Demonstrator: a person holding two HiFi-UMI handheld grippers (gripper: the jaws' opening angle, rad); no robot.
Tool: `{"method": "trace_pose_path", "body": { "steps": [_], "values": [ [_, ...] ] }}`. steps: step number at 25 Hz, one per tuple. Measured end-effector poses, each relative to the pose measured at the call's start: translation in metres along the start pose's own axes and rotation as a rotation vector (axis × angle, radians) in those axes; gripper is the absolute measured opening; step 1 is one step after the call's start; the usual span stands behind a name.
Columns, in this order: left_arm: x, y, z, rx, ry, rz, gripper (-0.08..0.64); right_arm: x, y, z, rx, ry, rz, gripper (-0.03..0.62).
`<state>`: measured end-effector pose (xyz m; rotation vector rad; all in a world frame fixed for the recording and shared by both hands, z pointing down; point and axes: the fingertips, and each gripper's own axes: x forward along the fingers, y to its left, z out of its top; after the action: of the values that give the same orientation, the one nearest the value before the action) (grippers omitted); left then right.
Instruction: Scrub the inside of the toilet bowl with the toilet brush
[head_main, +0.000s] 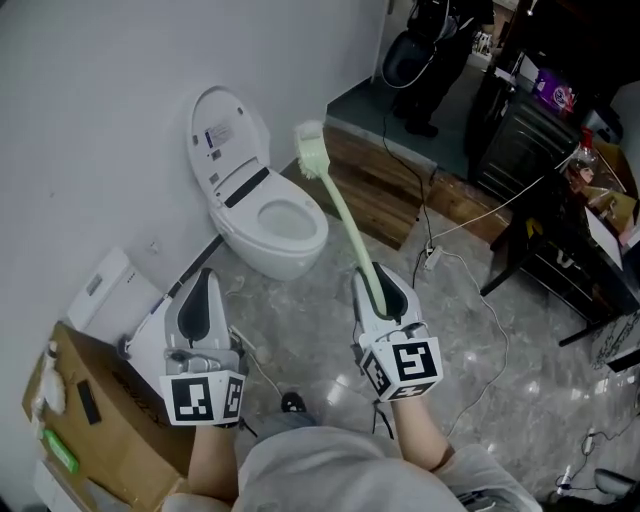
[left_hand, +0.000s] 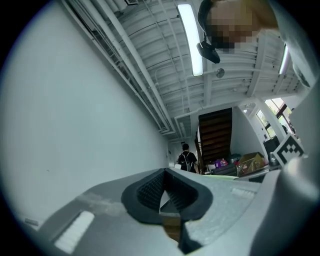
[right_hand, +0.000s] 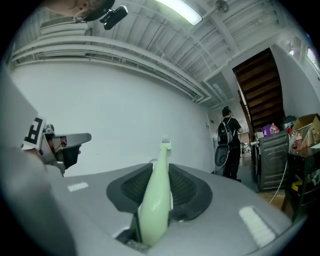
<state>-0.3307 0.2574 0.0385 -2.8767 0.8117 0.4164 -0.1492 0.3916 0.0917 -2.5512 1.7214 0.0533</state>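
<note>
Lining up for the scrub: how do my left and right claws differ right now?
The right claw is shut on the pale green toilet brush handle; the left claw is shut with nothing in it. The right claw holds the brush head up beside the toilet bowl, not in it; the left claw carries no tool. Both point forward, side by side.

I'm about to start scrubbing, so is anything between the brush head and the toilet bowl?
Nothing visible. The lid is up, the bowl open, and the right gripper holds the toilet brush in free air nearby.
</note>
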Motion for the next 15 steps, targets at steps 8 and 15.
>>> {"method": "trace_pose_path", "body": {
  "steps": [8,15],
  "values": [
    [0.043,0.05,-0.013,0.018,-0.007,-0.015,0.005,0.063,0.016,-0.002,0.004,-0.03,-0.009,0.101],
    [0.071,0.072,-0.035,-0.017,0.023,-0.027,0.005,0.093,0.015,-0.013,0.013,-0.009,-0.03,0.101]
  ]
}}
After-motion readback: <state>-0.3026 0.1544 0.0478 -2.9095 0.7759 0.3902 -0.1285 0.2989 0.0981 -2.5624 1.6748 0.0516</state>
